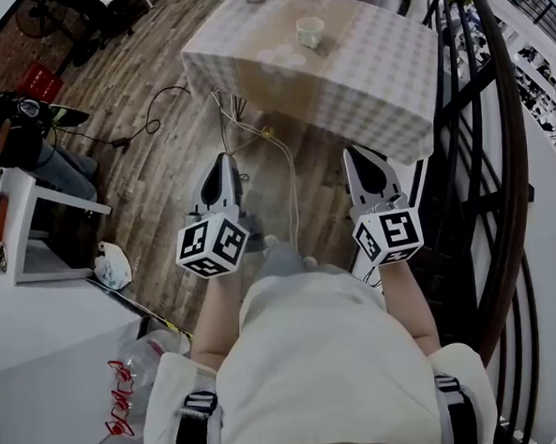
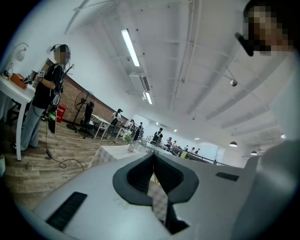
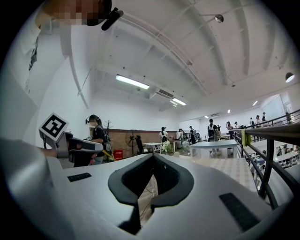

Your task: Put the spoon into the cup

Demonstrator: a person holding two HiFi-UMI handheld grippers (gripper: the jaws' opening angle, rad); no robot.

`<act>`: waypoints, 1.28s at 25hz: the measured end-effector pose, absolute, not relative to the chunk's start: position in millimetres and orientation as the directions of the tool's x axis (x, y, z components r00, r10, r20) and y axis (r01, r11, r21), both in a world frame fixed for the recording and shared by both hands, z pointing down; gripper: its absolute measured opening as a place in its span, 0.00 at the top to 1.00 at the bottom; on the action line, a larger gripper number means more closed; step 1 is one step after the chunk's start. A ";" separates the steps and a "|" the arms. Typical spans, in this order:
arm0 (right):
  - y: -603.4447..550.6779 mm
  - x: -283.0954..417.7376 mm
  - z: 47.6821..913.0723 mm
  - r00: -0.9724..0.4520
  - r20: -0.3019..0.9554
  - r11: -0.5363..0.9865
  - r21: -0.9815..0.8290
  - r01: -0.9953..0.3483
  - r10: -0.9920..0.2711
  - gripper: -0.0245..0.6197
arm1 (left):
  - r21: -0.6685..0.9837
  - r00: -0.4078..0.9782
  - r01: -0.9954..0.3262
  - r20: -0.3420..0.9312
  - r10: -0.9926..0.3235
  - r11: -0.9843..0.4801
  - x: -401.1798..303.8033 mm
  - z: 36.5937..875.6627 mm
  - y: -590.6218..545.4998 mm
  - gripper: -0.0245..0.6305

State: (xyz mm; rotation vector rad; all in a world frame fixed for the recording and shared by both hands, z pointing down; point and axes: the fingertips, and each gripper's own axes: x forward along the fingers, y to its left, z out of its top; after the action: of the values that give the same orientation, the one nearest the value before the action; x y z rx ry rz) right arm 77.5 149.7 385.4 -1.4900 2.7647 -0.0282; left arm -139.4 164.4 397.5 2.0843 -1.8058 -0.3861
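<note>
Far ahead on the checked table (image 1: pixel 381 69): one cup (image 1: pixel 310 31), upright, mouth up; spoon too small to make out. Nearer, side by side above the wooden floor (image 1: pixel 153 168): left gripper (image 1: pixel 223 160) and right gripper (image 1: pixel 352 154), tips toward the table, both jaw pairs pressed together, clasping nothing.

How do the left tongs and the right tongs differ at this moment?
The left tongs hang over open wooden floor; the right tongs hang close to the black railing. The left tongs lean slightly rightward, the right tongs leftward. Both are shut, empty, and point toward the checked table.
</note>
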 end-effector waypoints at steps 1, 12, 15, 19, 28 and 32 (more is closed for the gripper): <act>149.5 78.2 386.6 -0.556 0.011 0.556 -0.022 -0.831 -0.831 0.96 | 0.436 0.148 -0.892 0.025 -0.989 -0.123 -136.8 397.8 164.7 0.96; 129.8 85.0 384.8 -0.571 0.014 0.571 -0.021 -0.821 -0.821 0.96 | 0.472 0.173 -0.870 0.022 -0.985 -0.143 -118.2 396.1 142.7 0.96; 117.3 84.9 383.8 -0.576 0.015 0.576 -0.015 -0.817 -0.817 0.96 | 0.473 0.184 -0.868 0.019 -0.983 -0.153 -114.9 394.8 127.3 0.96; 98.9 85.8 381.8 -0.571 0.016 0.571 -0.006 -0.821 -0.821 0.96 | 0.482 0.196 -0.861 0.015 -0.981 -0.164 -113.6 393.8 103.6 0.96; 38.0 85.7 374.9 -0.535 0.008 0.535 0.005 -0.845 -0.845 0.96 | 0.491 0.232 -0.848 0.002 -0.973 -0.201 -116.5 391.2 36.3 0.96; 6.2 75.9 369.9 -0.525 0.004 0.525 0.006 -0.851 -0.851 0.96 | 0.488 0.243 -0.846 -0.005 -0.970 -0.214 -125.5 385.6 2.4 0.96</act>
State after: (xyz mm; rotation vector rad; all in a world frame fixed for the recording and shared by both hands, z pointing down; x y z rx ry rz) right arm 75.9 6.2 369.9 -1.5344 2.7495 0.0055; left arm -125.5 2.4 385.6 2.1365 -1.6651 -0.4395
